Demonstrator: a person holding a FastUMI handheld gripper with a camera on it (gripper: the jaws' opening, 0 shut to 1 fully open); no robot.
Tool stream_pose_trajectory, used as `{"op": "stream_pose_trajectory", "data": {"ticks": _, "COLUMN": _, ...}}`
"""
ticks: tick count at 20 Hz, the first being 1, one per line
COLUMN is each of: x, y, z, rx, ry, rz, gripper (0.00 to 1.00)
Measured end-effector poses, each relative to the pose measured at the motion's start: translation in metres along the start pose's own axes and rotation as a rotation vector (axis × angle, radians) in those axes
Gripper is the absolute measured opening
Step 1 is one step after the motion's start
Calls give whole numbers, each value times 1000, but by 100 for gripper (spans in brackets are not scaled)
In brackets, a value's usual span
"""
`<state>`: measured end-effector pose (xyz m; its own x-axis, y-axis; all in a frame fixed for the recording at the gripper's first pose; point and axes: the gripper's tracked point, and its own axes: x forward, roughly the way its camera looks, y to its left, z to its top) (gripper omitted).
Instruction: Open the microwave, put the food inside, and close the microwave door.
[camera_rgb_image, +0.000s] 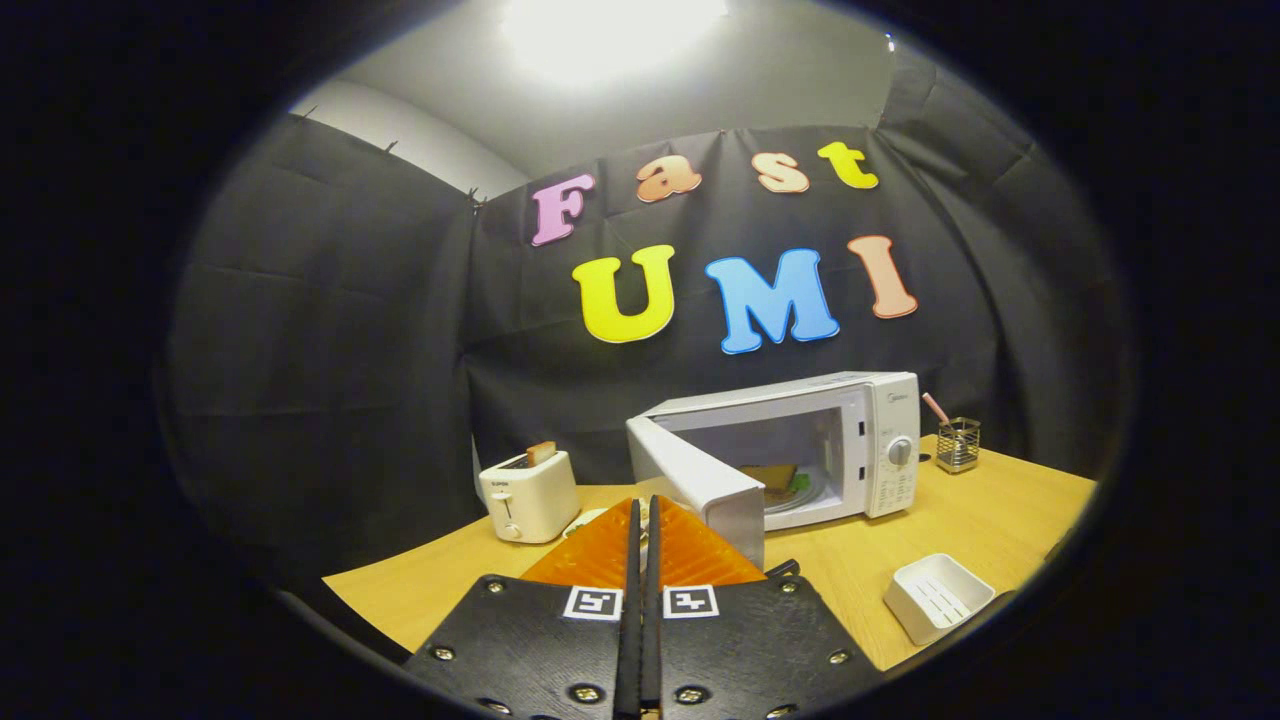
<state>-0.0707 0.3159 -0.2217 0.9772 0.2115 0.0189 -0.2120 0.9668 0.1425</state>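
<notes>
A white microwave (850, 445) stands on the wooden table (1000, 520) beyond my fingers, slightly to their right. Its door (700, 485) hangs swung open toward me, the door's free edge just right of my fingertips. Inside the cavity a plate (800, 492) holds the food (775, 478), a brownish slice with something green beside it. My gripper (640, 505) is shut, the two fingers pressed together with nothing between them. The fingertips sit just left of the open door, apart from it as far as I can tell.
A white toaster (528, 495) with a slice of bread sticking up stands left of the fingers. A small white tray (938, 597) lies near the table's front right. A wire cup (958, 443) with a pink stick stands right of the microwave.
</notes>
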Motion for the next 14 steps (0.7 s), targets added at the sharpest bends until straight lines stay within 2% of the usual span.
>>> {"op": "stream_pose_trajectory", "data": {"ticks": 8, "x": 16, "y": -74, "z": 8, "rx": -36, "ry": -22, "rz": -135, "gripper": 1}}
{"op": "stream_pose_trajectory", "data": {"ticks": 14, "x": 45, "y": -124, "z": 16, "rx": -38, "ry": -14, "rz": -221, "gripper": 1}}
